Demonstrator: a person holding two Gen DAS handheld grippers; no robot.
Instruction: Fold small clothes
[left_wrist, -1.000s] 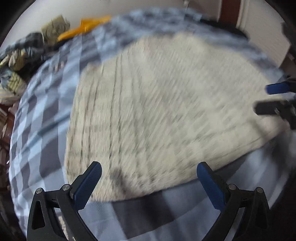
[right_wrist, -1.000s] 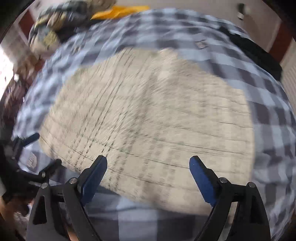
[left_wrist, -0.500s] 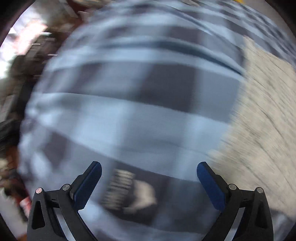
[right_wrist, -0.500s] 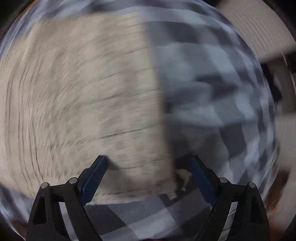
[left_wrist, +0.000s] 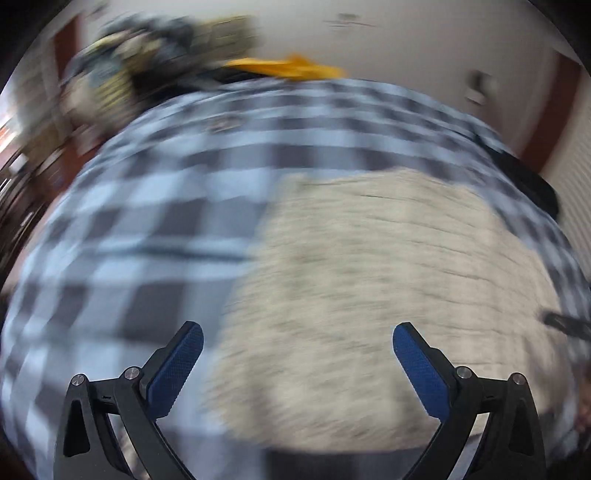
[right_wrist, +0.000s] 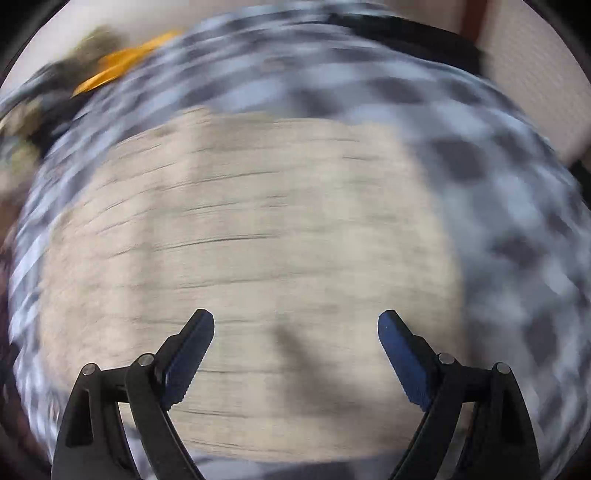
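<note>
A cream knitted garment (left_wrist: 388, 280) lies flat on a blue-and-grey checked bedspread (left_wrist: 155, 206), its surface crossed by thin dark lines; blur hides finer detail. In the right wrist view it fills the middle of the frame (right_wrist: 251, 240), with checked cloth (right_wrist: 517, 221) to its right and beyond it. The left tool (left_wrist: 297, 343) hangs above the garment's near left edge, jaws wide and empty. The right tool (right_wrist: 295, 332) hangs over the garment's near part, jaws also wide, gripping nothing. Far off lie an orange item (left_wrist: 291, 68) and a heap of mixed clothes (left_wrist: 147, 51).
</note>
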